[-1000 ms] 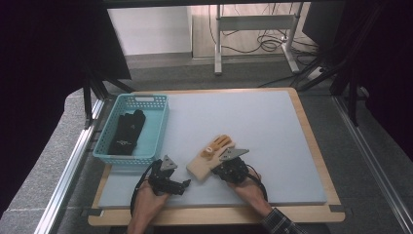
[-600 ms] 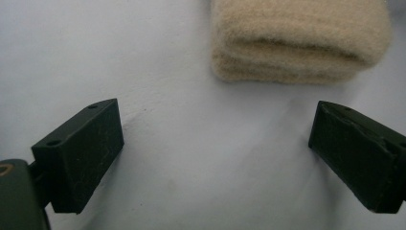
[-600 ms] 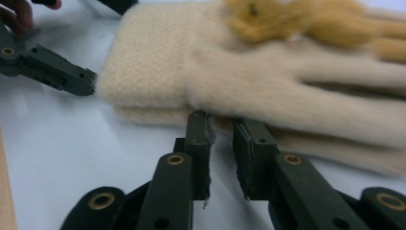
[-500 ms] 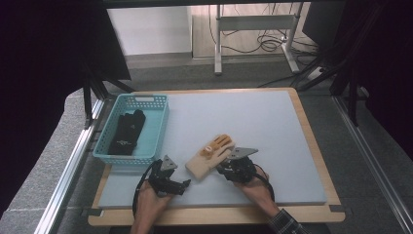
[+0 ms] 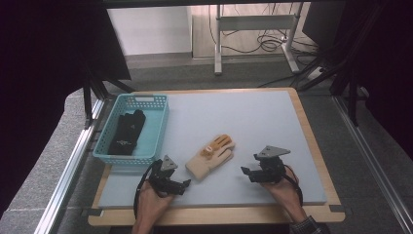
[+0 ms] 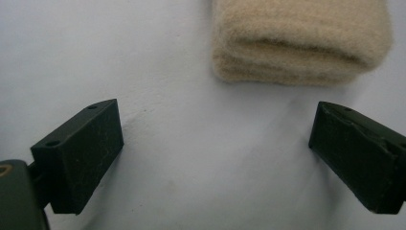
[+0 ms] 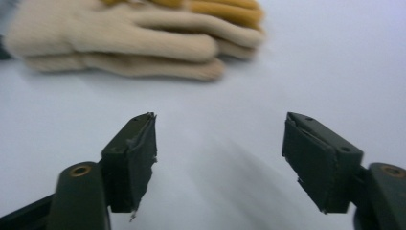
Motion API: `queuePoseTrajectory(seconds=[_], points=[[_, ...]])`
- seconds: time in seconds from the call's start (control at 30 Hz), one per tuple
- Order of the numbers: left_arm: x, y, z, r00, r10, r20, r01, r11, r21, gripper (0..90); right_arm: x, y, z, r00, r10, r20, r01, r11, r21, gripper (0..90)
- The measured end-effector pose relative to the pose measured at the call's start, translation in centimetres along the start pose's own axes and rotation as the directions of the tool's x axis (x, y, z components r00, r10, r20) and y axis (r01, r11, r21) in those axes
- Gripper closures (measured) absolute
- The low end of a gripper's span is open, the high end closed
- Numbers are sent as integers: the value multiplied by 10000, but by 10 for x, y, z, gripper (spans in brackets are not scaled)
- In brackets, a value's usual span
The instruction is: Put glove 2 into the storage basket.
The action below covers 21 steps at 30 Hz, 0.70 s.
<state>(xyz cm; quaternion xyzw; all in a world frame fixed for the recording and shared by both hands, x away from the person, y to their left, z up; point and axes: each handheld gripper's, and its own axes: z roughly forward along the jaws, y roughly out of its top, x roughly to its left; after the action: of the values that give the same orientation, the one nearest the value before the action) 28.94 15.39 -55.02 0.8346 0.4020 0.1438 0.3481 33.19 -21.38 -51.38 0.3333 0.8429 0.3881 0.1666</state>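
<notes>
A cream glove [image 5: 210, 157] with orange-tipped fingers lies flat on the pale blue mat [image 5: 253, 122], apparently stacked as a pair. My left gripper [image 5: 186, 184] rests open on the mat just short of the glove's cuff [image 6: 297, 43], nothing between its jaws. My right gripper [image 5: 245, 171] stands to the right of the glove, clear of it. Its jaws have just been opening and are wide apart with nothing between them; the glove's fingers [image 7: 143, 43] lie beyond them.
A teal basket [image 5: 146, 153] at the left of the mat holds a black glove [image 5: 125, 131]. The wooden table edge [image 5: 311, 146] frames the mat. A metal rail [image 5: 73, 165] runs along the left side.
My right gripper let go of the glove, opened and drew away to the right. The glove now lies flat on the mat. The left gripper stayed where it was.
</notes>
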Motion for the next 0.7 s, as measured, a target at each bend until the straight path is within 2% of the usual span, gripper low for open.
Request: queuePoseTrajectory(seconds=[0.2, 0.33, 0.43, 0.53, 0.7], points=[[0, 0, 0, 10000, -36, 14, 36, 10000, -45, 47, -16, -17, -4, 9982, 376, 459, -386, 9990, 208, 206], [0, 0, 0, 10000, -53, 15, 53, 10000, -69, 47, -21, -24, -1, 9973, 347, 640, -380, 9980, 503, 188], [0, 0, 0, 10000, -24, 8, 24, 10000, -74, 50, -22, -24, 0, 9976, 411, 553, -444, 9973, 591, 177], [-1, -1, 0, 10000, -2, 5, 2, 10000, -75, 54, -20, -24, 1, 9973, 238, 688, -280, 9978, 606, 175], [-1, 0, -1, 10000, 30, -2, -30, 10000, -65, 64, -20, -25, 1, 9974, 269, 673, -309, 9978, 589, 175]])
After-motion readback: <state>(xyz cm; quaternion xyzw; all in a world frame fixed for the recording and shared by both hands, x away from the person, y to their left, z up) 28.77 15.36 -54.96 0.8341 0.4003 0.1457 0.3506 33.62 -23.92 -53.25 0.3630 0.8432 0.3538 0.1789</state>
